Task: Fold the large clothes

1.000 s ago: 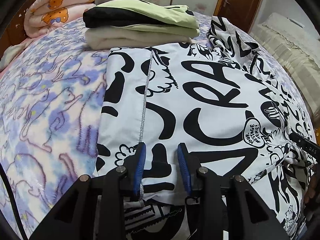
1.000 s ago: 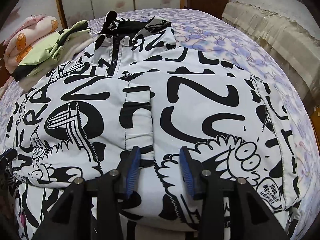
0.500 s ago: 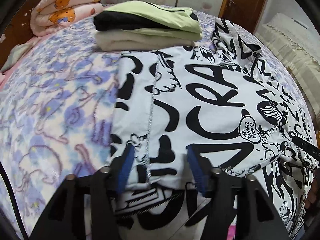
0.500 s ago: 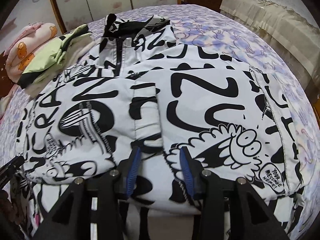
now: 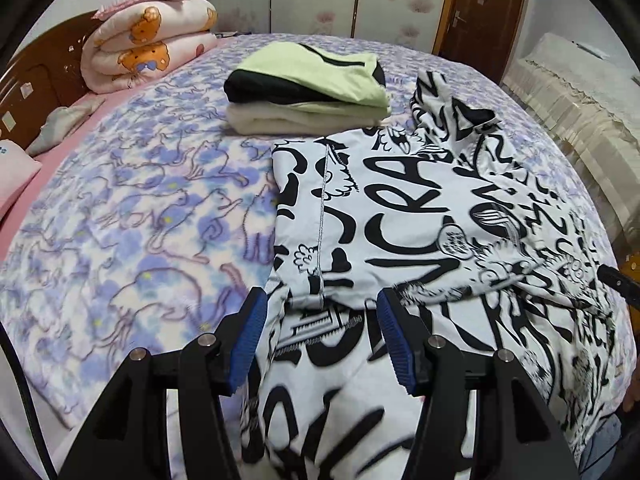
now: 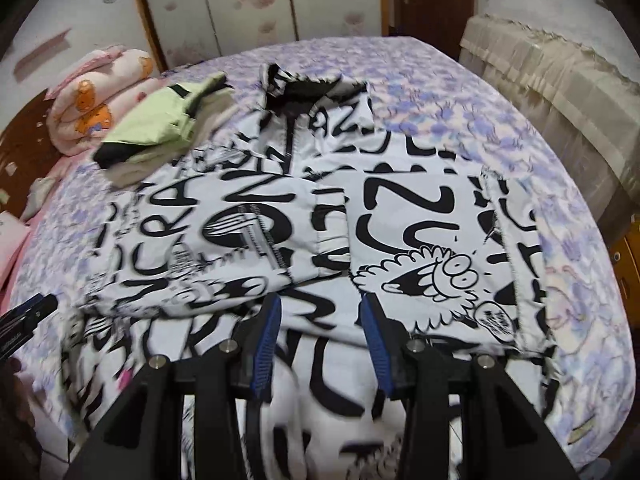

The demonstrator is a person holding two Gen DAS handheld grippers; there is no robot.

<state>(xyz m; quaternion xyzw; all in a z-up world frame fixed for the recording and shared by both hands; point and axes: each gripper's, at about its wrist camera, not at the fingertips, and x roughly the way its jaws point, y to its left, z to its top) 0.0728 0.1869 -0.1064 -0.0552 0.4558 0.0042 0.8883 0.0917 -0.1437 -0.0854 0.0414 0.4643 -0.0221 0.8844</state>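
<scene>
While lying spread across the bed, the large white jacket printed with black graffiti letters and cartoon faces (image 5: pixel 420 216) (image 6: pixel 400 220) is showing a folded-over panel on top and a lower layer hanging toward the near edge. Its collar and black lining are pointing toward the far end of the bed.

Both tongs are hovering low at that near edge, pointing forward along the garment. The left tongs (image 5: pixel 322 340) are standing spread, blue pads well apart, with the hem of the folded panel lying between them but not pinched. The right tongs (image 6: pixel 320 340) are likewise released, their blue pads straddling the printed cloth without clamping it; the left part of this view is blurring.

Under the jacket, the bedspread patterned with purple and blue animals (image 5: pixel 132 216) (image 6: pixel 460 92) is covering the mattress. Just beyond the jacket's far left corner, a folded stack of pale green, black and cream clothes (image 5: pixel 308 92) (image 6: pixel 160 136) is resting. Further back, a rolled pink quilt with orange bears (image 5: pixel 148 44) (image 6: pixel 96 100) is sitting against the dark wooden headboard (image 5: pixel 36 88).
</scene>
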